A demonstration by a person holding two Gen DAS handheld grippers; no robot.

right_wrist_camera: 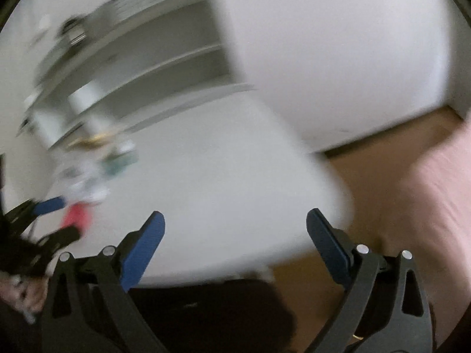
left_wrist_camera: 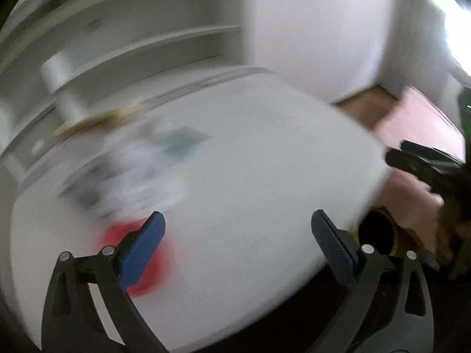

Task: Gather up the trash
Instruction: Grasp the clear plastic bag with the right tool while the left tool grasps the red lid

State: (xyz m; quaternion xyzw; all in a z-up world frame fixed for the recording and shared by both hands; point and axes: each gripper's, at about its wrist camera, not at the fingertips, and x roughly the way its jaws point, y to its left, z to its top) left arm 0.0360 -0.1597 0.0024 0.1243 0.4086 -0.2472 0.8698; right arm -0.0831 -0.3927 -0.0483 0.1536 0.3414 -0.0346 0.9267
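Both views are smeared by motion blur. My left gripper [left_wrist_camera: 238, 235] stands open over a white table [left_wrist_camera: 265, 161] with nothing between its fingers. A red piece of trash [left_wrist_camera: 147, 276] lies on the table behind its left finger. Further back is a blurred heap of pale and teal litter [left_wrist_camera: 141, 164]. My right gripper [right_wrist_camera: 235, 235] is also open and empty, over the table's near right corner [right_wrist_camera: 235, 176]. In the right wrist view the left gripper [right_wrist_camera: 59, 219] shows at the left edge, near the red piece [right_wrist_camera: 76, 216] and the litter heap [right_wrist_camera: 91, 173].
White shelves [left_wrist_camera: 132, 47] and a white wall [left_wrist_camera: 318, 29] stand behind the table. Wooden floor [right_wrist_camera: 368, 170] and a pink fabric surface [right_wrist_camera: 426, 200] lie to the right. A dark round opening [left_wrist_camera: 376, 232] shows past the table's right edge. A black mass [right_wrist_camera: 206, 314] sits under the table's front edge.
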